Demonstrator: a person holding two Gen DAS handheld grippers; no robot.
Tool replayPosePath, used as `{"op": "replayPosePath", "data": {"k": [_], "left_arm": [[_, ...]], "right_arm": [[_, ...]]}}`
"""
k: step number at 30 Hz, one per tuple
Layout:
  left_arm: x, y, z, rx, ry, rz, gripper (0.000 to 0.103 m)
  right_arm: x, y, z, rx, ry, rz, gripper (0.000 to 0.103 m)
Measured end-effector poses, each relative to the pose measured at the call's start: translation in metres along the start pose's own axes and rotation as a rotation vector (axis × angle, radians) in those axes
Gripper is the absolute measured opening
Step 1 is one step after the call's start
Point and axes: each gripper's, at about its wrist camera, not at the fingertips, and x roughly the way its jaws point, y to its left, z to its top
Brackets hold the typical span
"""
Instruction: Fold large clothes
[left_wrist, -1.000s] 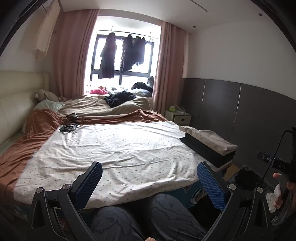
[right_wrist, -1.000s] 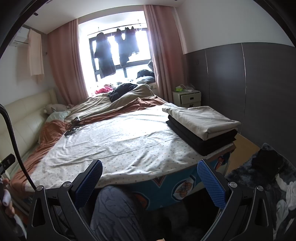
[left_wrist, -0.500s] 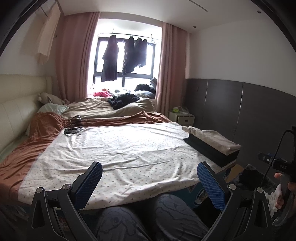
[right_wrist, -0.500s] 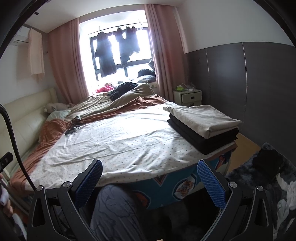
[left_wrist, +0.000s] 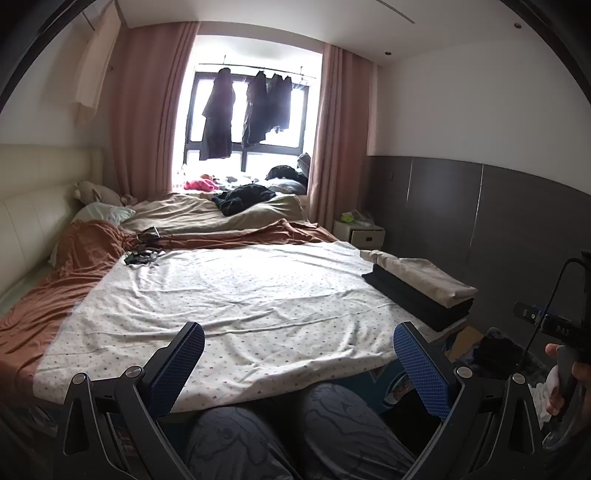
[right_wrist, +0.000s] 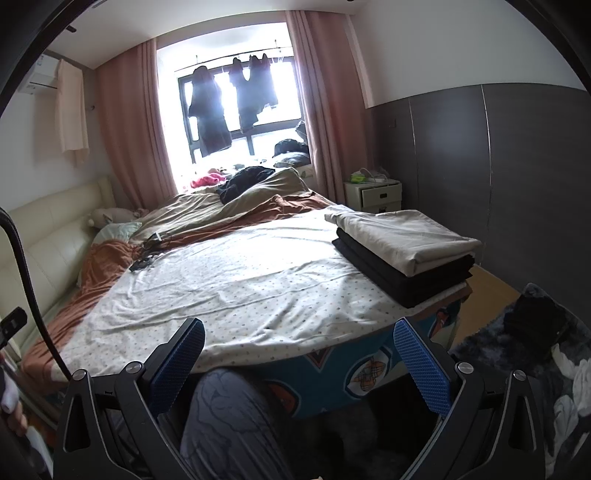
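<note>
Step in hand: approach. Left gripper (left_wrist: 299, 363) and right gripper (right_wrist: 299, 363) hold wide-open, empty jaws above the spotted sheet (left_wrist: 236, 295); next, grip its lower-frame edge.

Background items, bedroom
Nightstand (right_wrist: 373, 194) seen right of centre by pink curtain (right_wrist: 325, 110); plush toy (left_wrist: 98, 192) at left, against headboard (left_wrist: 33, 206).

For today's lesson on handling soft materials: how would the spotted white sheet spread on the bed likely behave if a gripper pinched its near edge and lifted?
The spotted white sheet would probably flop and drape, since it already lies in soft wrinkles. It likely feels light, as it looks thin. Its far part may drag, because it covers much of the bed.
</note>
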Motion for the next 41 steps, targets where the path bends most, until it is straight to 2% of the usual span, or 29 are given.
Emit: {"op": "replayPosePath", "data": {"k": [34,41], "left_arm": [[-0.017,-0.001,-0.003,-0.025,-0.002,-0.01,0.103],[-0.034,-0.005,-0.012,-0.035,-0.032,-0.008,0.103]], "right_arm": [[-0.011,-0.001,-0.003,-0.04,-0.015,-0.008,0.103],[-0.018,-0.006,-0.012,-0.049,-0.017,-0.035,0.103]]}}
